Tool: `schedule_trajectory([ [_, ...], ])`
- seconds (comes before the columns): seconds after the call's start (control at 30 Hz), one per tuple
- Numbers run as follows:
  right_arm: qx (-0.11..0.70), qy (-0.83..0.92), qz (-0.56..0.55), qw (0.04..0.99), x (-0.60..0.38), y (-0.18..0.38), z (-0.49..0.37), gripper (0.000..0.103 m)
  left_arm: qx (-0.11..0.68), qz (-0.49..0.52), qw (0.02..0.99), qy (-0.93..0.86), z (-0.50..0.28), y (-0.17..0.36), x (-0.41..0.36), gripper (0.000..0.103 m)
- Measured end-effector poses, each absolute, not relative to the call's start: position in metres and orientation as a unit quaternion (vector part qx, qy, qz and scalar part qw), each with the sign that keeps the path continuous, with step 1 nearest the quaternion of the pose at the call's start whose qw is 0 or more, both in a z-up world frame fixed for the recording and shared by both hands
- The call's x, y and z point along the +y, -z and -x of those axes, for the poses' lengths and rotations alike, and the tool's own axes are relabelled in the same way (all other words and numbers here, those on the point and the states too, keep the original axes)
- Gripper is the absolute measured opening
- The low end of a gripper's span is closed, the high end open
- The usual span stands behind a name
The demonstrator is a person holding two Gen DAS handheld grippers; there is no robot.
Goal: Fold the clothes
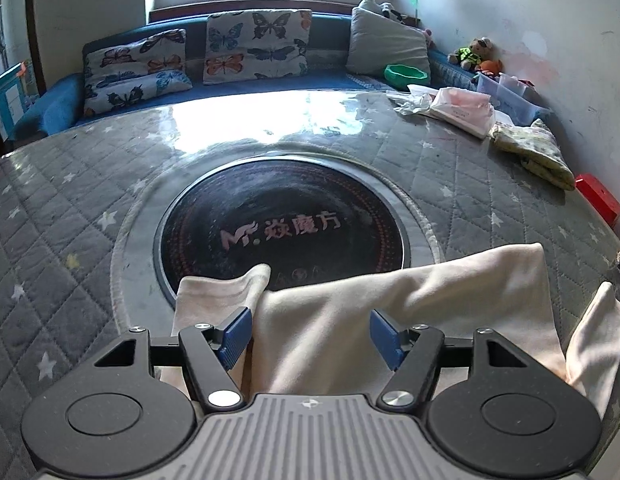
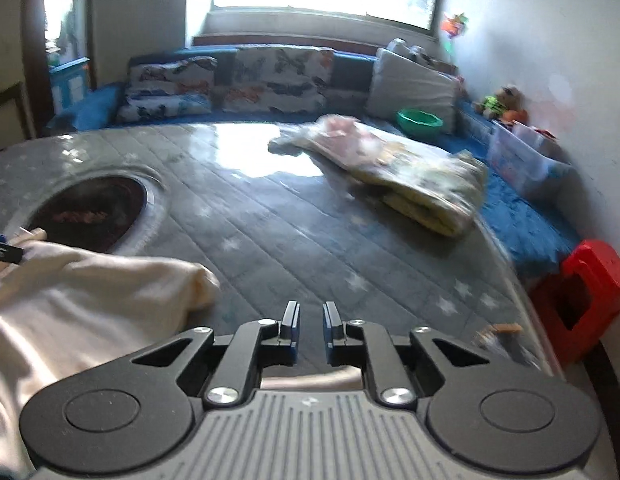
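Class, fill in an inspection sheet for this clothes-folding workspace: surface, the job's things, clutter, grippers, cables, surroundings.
Surface: grey quilted table cover with white stars; a round black panel is set in its middle.
Job's things: cream garment at the near edge; folded yellow-green cloth at the far right.
Clutter: pink-and-white plastic package beside the folded cloth.
Grippers: left gripper open, over the cream garment, which lies between its fingers, not pinched; right gripper slightly open, nothing between its fingers, over bare cover.
Cables: nothing seen.
Surroundings: blue sofa with butterfly cushions, green bowl, teddy bear, red stool, window behind.
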State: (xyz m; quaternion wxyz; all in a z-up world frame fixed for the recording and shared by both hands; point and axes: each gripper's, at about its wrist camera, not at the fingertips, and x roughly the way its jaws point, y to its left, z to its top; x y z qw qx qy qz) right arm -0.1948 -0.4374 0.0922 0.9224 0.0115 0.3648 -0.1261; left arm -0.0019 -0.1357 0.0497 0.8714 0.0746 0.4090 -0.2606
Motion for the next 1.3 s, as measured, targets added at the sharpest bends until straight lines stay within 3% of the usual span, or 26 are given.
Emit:
schedule_trajectory([
  [0.03,0.363,0.112,-0.012,0.925,-0.434,-0.092,0.189,0.024,0.409,-0.076,0.871,0.261,-0.001,-0.049,-0.137,0.068],
  [0.17,0.361,0.055,-0.017,0.931,-0.419,-0.085,0.161,0.025,0.413,-0.081,0.861,0.286,-0.011,-0.044,-0.146,0.07],
  [0.27,0.368,0.016,-0.019,0.929,-0.409,-0.077,0.138,0.032,0.406,-0.104,0.856,0.302,-0.016,-0.039,-0.153,0.072],
  [0.57,0.399,-0.054,0.003,0.915,-0.391,-0.057,0.094,0.035,0.404,-0.148,0.836,0.342,-0.029,-0.024,-0.164,0.071],
  [0.7,0.407,-0.071,0.015,0.91,-0.388,-0.051,0.085,0.042,0.408,-0.152,0.82,0.371,-0.032,-0.019,-0.166,0.07],
  [0.9,0.422,-0.084,0.02,0.902,-0.388,-0.041,0.073,0.046,0.402,-0.16,0.813,0.389,-0.031,-0.017,-0.168,0.038],
  [0.93,0.423,-0.084,0.019,0.902,-0.388,-0.04,0.072,0.048,0.402,-0.158,0.814,0.389,-0.032,-0.018,-0.168,0.025],
  [1.0,0.425,-0.083,0.018,0.901,-0.39,-0.038,0.069,0.048,0.401,-0.149,0.813,0.395,-0.031,-0.02,-0.167,0.018],
  [1.07,0.427,-0.087,0.015,0.9,-0.39,-0.037,0.069,0.046,0.391,-0.151,0.816,0.398,-0.027,-0.024,-0.167,0.015],
  [1.1,0.428,-0.089,0.013,0.9,-0.391,-0.037,0.07,0.04,0.386,-0.149,0.818,0.399,-0.025,-0.026,-0.166,0.015],
  [1.13,0.428,-0.091,0.012,0.899,-0.391,-0.037,0.07,0.025,0.381,-0.145,0.82,0.401,-0.023,-0.029,-0.165,0.014],
  [1.2,0.429,-0.095,0.008,0.898,-0.392,-0.036,0.071,0.01,0.37,-0.136,0.825,0.405,-0.019,-0.035,-0.163,0.014],
  [1.3,0.411,-0.093,0.017,0.907,-0.389,-0.044,0.08,0.004,0.351,-0.125,0.829,0.416,-0.009,-0.047,-0.157,0.014],
])
